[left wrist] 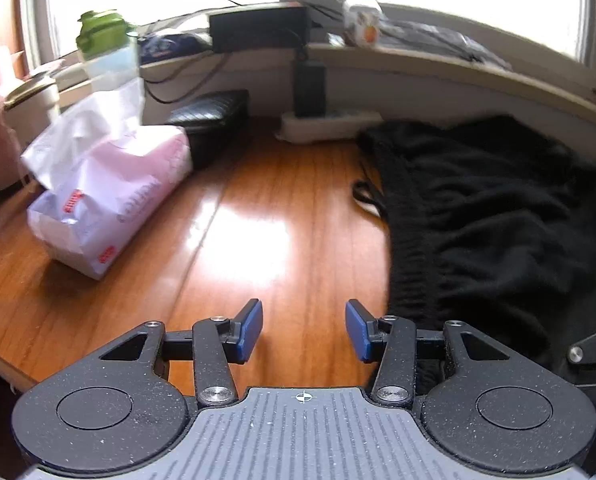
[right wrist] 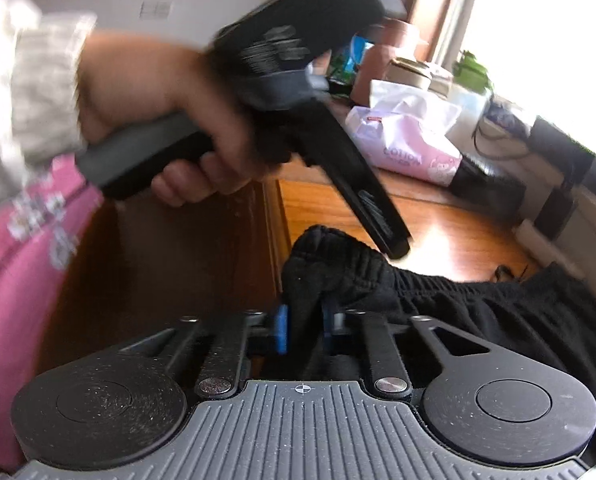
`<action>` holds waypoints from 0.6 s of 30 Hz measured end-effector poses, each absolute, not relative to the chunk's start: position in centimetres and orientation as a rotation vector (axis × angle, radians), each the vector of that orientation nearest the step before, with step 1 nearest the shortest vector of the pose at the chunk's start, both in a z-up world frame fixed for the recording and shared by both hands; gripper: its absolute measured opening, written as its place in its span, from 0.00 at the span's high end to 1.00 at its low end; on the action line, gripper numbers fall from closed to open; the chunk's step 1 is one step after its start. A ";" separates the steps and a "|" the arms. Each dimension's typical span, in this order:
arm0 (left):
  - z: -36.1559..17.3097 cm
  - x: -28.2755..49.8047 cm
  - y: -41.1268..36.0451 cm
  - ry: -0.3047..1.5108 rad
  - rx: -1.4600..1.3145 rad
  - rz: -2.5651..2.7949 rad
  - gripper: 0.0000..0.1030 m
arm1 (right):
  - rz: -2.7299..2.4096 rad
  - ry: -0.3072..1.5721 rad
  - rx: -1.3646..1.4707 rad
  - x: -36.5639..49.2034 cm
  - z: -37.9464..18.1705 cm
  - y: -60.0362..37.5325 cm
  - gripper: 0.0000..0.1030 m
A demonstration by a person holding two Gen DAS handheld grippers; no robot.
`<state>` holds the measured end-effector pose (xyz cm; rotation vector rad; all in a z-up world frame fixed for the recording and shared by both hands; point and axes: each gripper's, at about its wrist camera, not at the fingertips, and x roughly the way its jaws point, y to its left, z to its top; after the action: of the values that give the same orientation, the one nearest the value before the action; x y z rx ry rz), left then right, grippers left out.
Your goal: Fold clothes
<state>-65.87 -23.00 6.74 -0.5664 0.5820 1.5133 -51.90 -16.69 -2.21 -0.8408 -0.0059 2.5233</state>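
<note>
Two grippers share our wooden table (left wrist: 225, 240), and across its right side lies the biggest thing here, a black garment (left wrist: 498, 216) spread from near the front edge toward the windowsill, its ribbed waistband running along its left edge. Our right gripper (right wrist: 304, 328) has its blue pads clamped on the near corner of that waistband, bunching it. Our left gripper (left wrist: 304, 330) hangs over bare wood with jaws apart and empty; the garment lies just to its right, so we judge it must shift rightward to catch the band. The pink tissue pack (right wrist: 410, 148) reads "COTTON".
</note>
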 end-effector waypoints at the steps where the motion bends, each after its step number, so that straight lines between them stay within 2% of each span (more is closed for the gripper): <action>1: 7.1 -66.3 -23.2 0.557 -0.572 1.521 0.52 | 2.563 0.056 -0.814 -51.5 -1.7 -16.3 0.88; 7: 8.7 -67.1 -23.6 0.485 -0.585 1.519 0.51 | 2.824 0.321 -0.678 -49.9 1.6 -16.9 0.92; 13: 9.2 -67.2 -23.8 0.473 -0.574 1.557 0.51 | 2.814 0.247 -0.671 -48.3 4.1 -16.2 0.93; 18: 10.1 -68.3 -24.1 0.396 -0.581 1.604 0.51 | 2.707 0.125 -0.687 -45.7 6.6 -12.4 0.93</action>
<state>-68.34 -24.08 10.15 -0.5814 0.3961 1.6042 -45.70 -12.41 6.59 -0.6874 0.1254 2.7068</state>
